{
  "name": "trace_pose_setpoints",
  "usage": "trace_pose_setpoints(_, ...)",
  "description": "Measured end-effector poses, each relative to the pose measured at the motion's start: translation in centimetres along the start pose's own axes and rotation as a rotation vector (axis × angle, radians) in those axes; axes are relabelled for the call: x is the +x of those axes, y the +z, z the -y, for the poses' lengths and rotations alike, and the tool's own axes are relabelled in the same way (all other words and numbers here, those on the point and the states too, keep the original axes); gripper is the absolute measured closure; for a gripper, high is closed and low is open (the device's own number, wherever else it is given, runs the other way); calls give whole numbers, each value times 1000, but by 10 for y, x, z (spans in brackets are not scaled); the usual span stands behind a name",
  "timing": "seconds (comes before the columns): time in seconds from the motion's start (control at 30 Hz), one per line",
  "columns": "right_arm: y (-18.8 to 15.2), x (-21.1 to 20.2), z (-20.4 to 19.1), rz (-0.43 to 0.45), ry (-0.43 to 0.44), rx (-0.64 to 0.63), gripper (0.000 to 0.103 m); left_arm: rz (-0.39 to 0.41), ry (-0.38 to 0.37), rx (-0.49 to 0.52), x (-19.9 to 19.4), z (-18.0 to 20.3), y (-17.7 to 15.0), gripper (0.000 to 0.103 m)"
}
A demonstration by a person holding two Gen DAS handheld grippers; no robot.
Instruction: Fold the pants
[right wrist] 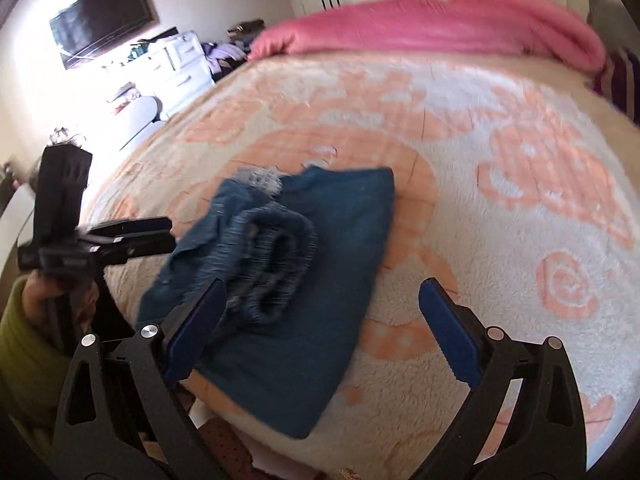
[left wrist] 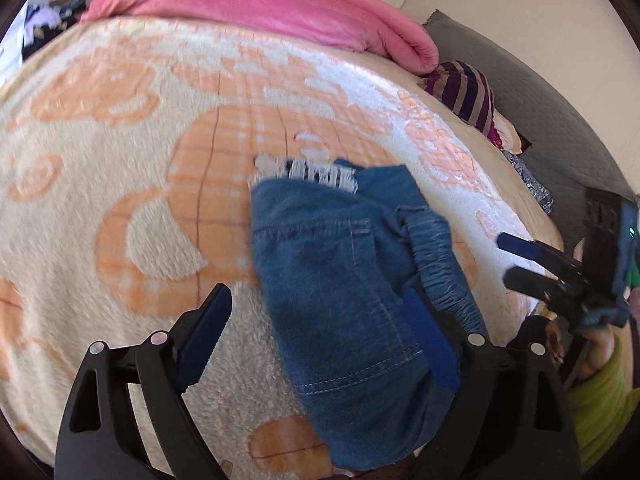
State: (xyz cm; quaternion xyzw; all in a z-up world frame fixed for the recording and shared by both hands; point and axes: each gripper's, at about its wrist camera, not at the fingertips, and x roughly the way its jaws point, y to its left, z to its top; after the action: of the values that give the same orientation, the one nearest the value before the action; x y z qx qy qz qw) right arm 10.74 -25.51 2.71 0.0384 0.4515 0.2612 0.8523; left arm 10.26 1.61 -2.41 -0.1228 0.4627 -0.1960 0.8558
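The blue denim pants lie folded into a compact bundle on the bed, with the elastic waistband on top and a frayed white hem at the far end. They also show in the right wrist view. My left gripper is open and empty, its jaws spread either side of the near end of the bundle. My right gripper is open and empty, just above the bundle's near right part. Each gripper shows in the other's view: the right one and the left one.
A cream and orange fleece blanket covers the bed. A rolled pink duvet lies along the far edge. A striped pillow and a grey headboard are at the right. White drawers and a wall television stand beyond the bed.
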Motion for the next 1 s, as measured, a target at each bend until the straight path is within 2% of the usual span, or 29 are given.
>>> trace_pose_setpoints(0.03, 0, 8, 5, -19, 20, 17, 21, -6, -8, -9, 4, -1, 0, 16)
trace_pose_setpoints(0.1, 2, 28, 14, -73, 73, 70, 34, -20, -43, -38, 12, -5, -1, 16)
trace_pose_setpoints(0.2, -1, 54, 24, -149, 93, 123, 40, -30, -75, -82, 23, -10, -4, 16)
trace_pose_setpoints(0.3, -2, 63, 28, -139, 125, 139, 43, -19, -79, -110, 30, -8, -5, 17)
trace_pose_setpoints(0.33, -1, 63, 28, -134, 144, 135, 50, -19, -77, -102, 33, -5, -5, 20)
trace_pose_setpoints(0.37, -1, 63, 27, -130, 178, 129, 63, -20, -83, -87, 35, -1, -4, 38)
trace_pose_setpoints(0.4, -1, 63, 25, -129, 203, 123, 74, -25, -65, -65, 38, 5, -3, 42)
trace_pose_setpoints(0.47, -1, 63, 19, -121, 197, 94, 83, -7, -36, -13, 36, 16, -1, 61)
trace_pose_setpoints(0.5, -1, 60, 14, -104, 199, 68, 91, 6, -39, -3, 32, 19, 0, 65)
trace_pose_setpoints(0.57, 3, 55, 6, -76, 182, 31, 93, 17, -49, 5, 28, 21, 4, 70)
trace_pose_setpoints(0.73, 24, 44, -17, -22, 152, -73, 94, 42, -57, -5, 21, 18, 17, 70)
trace_pose_setpoints(1.0, 76, 49, -12, 62, 155, -74, 94, 147, -27, 13, 7, 18, 68, 70)
